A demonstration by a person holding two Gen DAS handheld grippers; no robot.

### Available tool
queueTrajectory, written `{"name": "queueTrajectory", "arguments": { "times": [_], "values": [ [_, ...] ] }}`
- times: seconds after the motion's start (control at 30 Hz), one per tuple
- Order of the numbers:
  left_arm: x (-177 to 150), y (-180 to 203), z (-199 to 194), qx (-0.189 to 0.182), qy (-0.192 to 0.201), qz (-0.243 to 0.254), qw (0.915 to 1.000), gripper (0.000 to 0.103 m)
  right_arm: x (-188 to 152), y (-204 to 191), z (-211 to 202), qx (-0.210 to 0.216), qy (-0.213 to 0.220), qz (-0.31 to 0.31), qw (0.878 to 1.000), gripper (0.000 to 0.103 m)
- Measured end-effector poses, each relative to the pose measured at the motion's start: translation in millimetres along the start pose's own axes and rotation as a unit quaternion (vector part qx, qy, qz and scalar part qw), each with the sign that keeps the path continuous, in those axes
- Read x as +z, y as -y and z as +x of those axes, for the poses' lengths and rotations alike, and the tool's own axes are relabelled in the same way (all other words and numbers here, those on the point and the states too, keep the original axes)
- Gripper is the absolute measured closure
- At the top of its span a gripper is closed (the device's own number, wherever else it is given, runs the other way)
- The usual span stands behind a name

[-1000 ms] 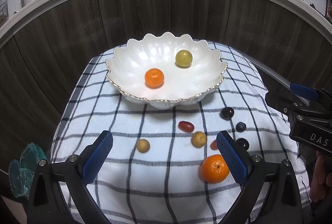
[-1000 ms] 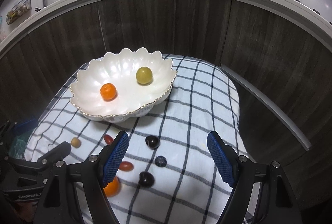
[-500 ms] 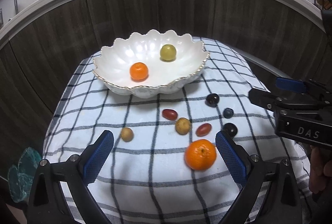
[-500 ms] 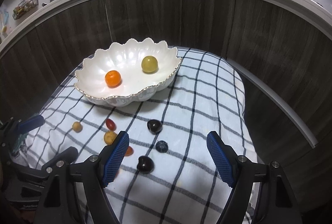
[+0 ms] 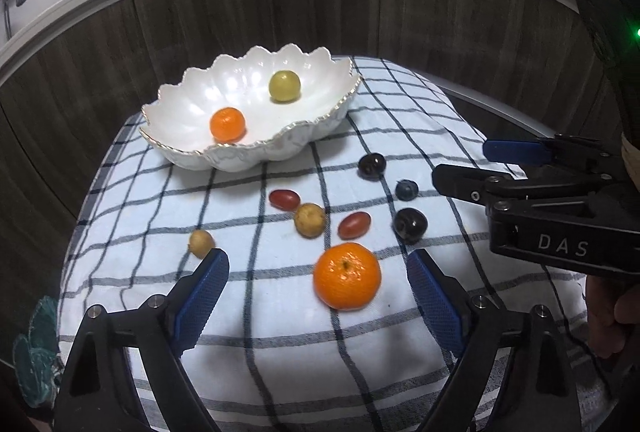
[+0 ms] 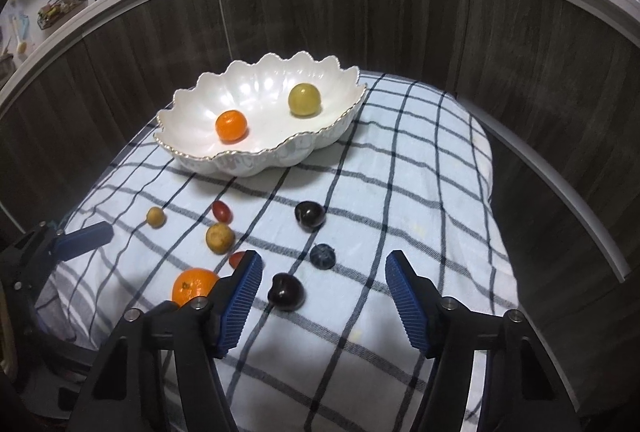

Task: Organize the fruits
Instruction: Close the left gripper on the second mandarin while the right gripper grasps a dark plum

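My left tool [image 5: 318,296] and right tool [image 6: 322,298], both closing yet empty, could nudge the tangerine [image 5: 346,275] or cherry [image 6: 285,291] rolling away.

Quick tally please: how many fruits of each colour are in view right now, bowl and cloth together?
Orange: 2, one in the bowl, one on the cloth
Yellow-green: 1, in the bowl
Red: 2
Tan: 2
Dark purple: 2
Blue: 1
Total: 10
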State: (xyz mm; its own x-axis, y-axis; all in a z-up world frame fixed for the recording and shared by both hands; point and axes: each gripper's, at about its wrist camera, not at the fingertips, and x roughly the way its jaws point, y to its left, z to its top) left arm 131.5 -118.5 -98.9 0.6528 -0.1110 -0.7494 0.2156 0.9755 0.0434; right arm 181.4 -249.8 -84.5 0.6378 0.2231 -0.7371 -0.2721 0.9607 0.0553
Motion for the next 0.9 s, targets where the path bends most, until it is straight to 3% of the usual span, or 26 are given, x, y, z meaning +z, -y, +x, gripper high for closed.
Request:
{"name": "queueTrajectory", "arguments": {
  "times": [0.43, 0.73, 0.9],
  "values": [
    [-12.7, 13.2, 17.3, -0.006, -0.005, 0.018, 0.9998, 0.033, -12.7, -4.1, 17.2, 0.027, -0.02, -0.005, 0.999, 0.046],
    [-17.8, 12.6, 32.1, -0.005, -0.018, 0.015, 0.9997, 0.037, -15.7, -6.5, 32.6, 0.032, -0.036, 0.002, 0.999, 0.046],
    [-19.3, 11.6, 38.9, -0.006, -0.028, 0.013, 0.9995, 0.038, -16.1, -9.0, 41.8, 0.036, -0.046, 0.001, 0.998, 0.051]
  ]
}}
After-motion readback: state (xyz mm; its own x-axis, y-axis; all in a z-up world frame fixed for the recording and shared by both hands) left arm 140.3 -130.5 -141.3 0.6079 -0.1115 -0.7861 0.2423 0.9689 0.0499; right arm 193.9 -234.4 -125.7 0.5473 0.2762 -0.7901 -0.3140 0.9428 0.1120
